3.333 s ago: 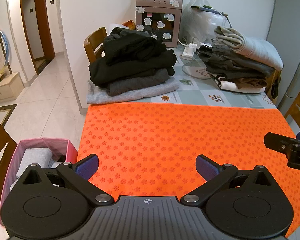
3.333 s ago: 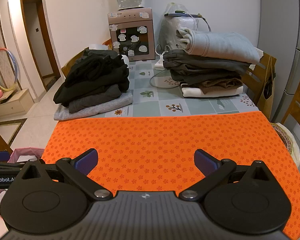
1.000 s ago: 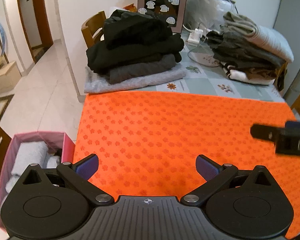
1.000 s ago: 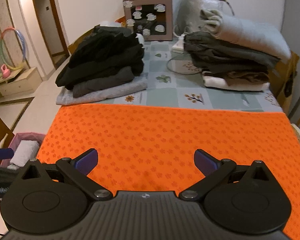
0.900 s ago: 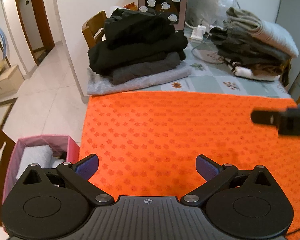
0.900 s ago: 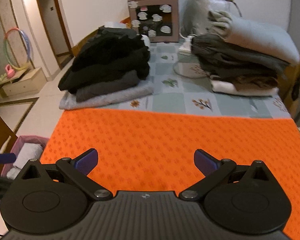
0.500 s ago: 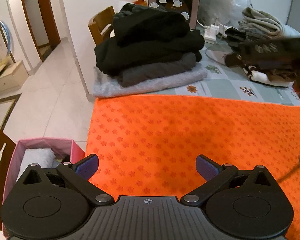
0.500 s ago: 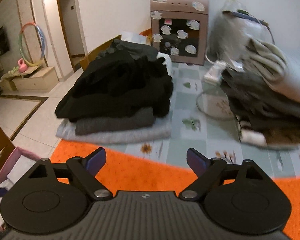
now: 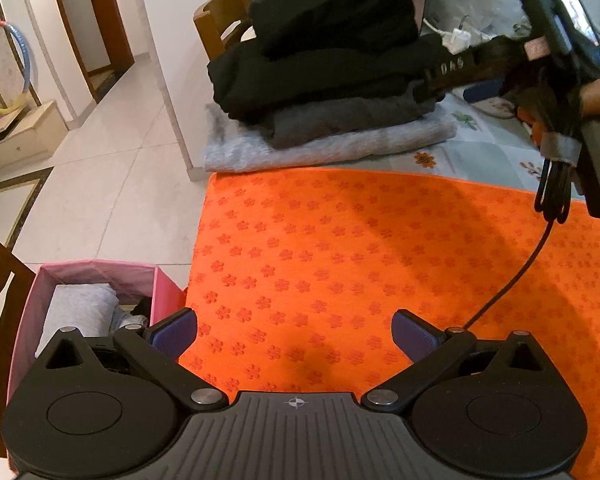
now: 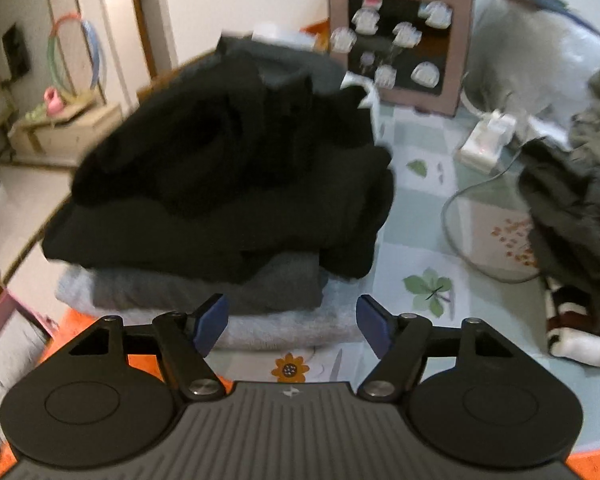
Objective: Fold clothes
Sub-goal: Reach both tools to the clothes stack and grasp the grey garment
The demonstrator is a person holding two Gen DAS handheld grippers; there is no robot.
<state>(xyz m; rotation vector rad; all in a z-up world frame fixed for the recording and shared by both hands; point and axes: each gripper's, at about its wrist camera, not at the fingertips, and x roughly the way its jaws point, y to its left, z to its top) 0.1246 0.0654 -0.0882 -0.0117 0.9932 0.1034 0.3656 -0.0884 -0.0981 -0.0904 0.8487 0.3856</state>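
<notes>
A pile of black and grey clothes point(image 9: 324, 76) lies on a pale grey garment at the table's far left, behind the orange mat point(image 9: 360, 248). My right gripper point(image 10: 292, 320) is open, close in front of that clothes pile point(image 10: 228, 184), its fingers level with the lower grey layers and holding nothing. From the left wrist view the right gripper point(image 9: 460, 80) shows reaching in from the right against the pile. My left gripper point(image 9: 294, 334) hangs open over the mat's near edge, with nothing between its fingers.
A second stack of grey and brown clothes point(image 10: 576, 208) sits at the right. A pink appliance with stickers point(image 10: 400, 36), a power strip point(image 10: 486, 142) and a plastic bag point(image 10: 536, 68) stand at the back. A pink bin point(image 9: 88, 304) with clothes sits on the floor left.
My right gripper has moved forward off the mat and up to the black clothes pile, its fingers a little closer together. My left gripper has shifted slightly and stays open over the mat.
</notes>
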